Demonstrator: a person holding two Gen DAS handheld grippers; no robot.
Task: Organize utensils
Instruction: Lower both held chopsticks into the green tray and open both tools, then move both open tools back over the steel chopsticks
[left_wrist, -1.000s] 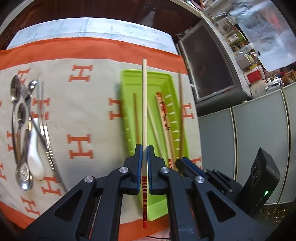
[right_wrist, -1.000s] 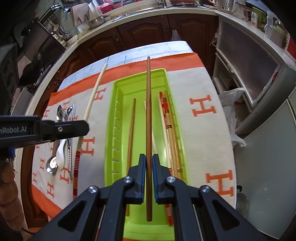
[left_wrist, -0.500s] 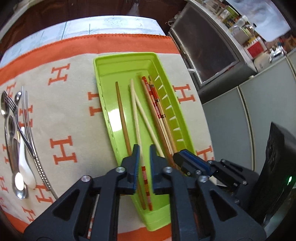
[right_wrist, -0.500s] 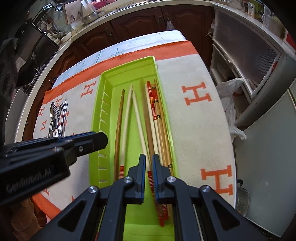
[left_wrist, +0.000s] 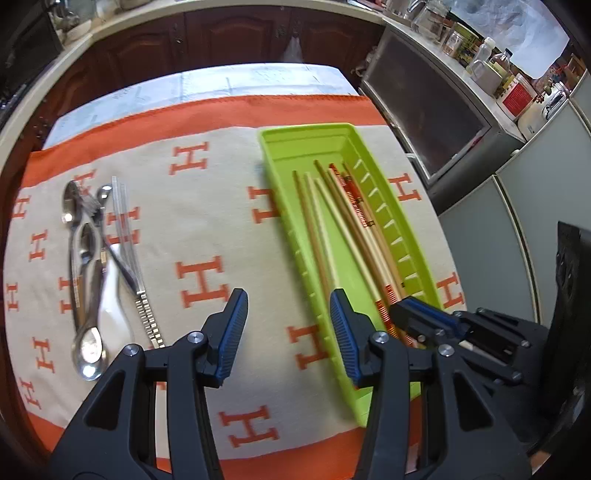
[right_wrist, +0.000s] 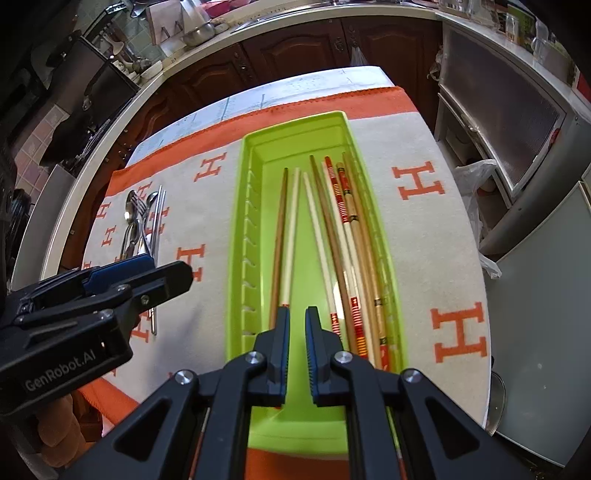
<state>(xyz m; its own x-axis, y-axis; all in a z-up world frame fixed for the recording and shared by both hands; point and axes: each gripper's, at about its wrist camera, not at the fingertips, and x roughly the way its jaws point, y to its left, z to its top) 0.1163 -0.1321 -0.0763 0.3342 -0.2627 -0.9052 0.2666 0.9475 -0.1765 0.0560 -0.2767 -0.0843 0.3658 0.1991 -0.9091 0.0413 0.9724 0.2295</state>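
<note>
A long lime-green plastic tray lies lengthwise on the cream cloth with orange H marks, nearer the table's right edge. Chopsticks lie flat inside it, roughly parallel to its long sides: brown wooden ones, pale ones with red-banded ends, and patterned ones bunched against the right wall. Near the table's left edge, metal spoons, a fork and a white spoon lie overlapping in a cluster, with silver metal chopsticks just beside them.
</note>
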